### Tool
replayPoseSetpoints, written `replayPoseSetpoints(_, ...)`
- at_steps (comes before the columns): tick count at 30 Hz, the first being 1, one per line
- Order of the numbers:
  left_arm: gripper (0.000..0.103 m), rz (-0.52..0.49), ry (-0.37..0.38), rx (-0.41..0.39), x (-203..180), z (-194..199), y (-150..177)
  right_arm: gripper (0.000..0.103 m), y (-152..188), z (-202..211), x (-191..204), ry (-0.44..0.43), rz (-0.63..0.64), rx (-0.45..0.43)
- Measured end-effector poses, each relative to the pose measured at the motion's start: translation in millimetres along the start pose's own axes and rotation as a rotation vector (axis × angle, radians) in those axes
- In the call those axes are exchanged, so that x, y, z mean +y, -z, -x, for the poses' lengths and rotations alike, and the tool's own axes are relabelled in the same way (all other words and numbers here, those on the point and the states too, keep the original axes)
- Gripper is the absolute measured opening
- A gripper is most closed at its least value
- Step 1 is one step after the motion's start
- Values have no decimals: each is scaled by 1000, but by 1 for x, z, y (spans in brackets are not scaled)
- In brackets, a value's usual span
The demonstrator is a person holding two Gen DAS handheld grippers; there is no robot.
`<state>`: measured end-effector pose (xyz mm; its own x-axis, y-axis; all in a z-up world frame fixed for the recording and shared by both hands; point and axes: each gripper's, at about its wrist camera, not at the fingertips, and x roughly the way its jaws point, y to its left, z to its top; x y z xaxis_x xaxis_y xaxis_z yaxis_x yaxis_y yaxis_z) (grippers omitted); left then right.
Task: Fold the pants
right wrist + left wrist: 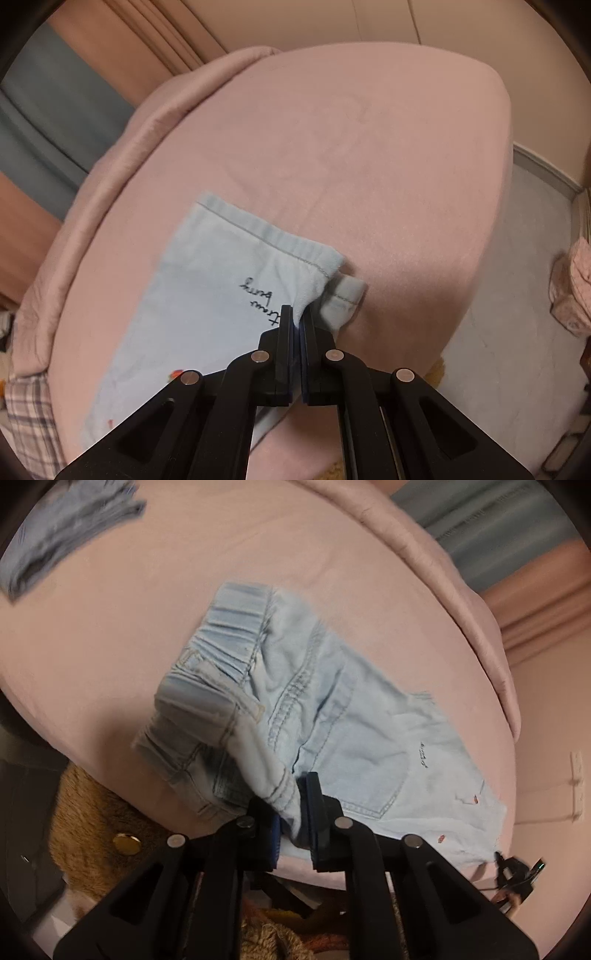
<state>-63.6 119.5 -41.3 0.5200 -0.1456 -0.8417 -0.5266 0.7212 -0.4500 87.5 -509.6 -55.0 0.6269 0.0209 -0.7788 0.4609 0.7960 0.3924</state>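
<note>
The pale blue denim pants [332, 716] lie flat on a round pink-covered bed [110, 646]. The left gripper [293, 812] pinches the waistband corner and the right gripper [297, 317] clamps the leg hem — both ends held, likely to bring one over the other. Peach curtains [147, 37] hang behind; grey carpet [517, 295] lies below.

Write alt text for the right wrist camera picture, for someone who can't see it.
The right gripper is shut on the hem corner of light blue pants lying on a pink bed cover. Black handwritten lettering sits on the leg just beside the fingers. Curtains hang behind the bed, and pale floor shows at the right.
</note>
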Motion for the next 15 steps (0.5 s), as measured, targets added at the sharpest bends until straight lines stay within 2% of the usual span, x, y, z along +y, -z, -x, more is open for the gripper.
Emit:
replayPoseSetpoints(3, 13, -29, -35, 38, 2, -8, 6, 3, 1, 1, 1, 19, 13, -10)
replayPoseSetpoints(7, 16, 38, -26, 93, 23, -27, 7, 3, 5, -19, -8, 30, -28, 35)
replayPoseSetpoints(14, 24, 0, -42, 95, 26, -9, -4, 3, 1, -19, 6, 105, 24, 53)
replayPoseSetpoints(15, 32, -4, -52, 77, 28, -1, -10, 3, 0, -16, 10, 125, 35, 54)
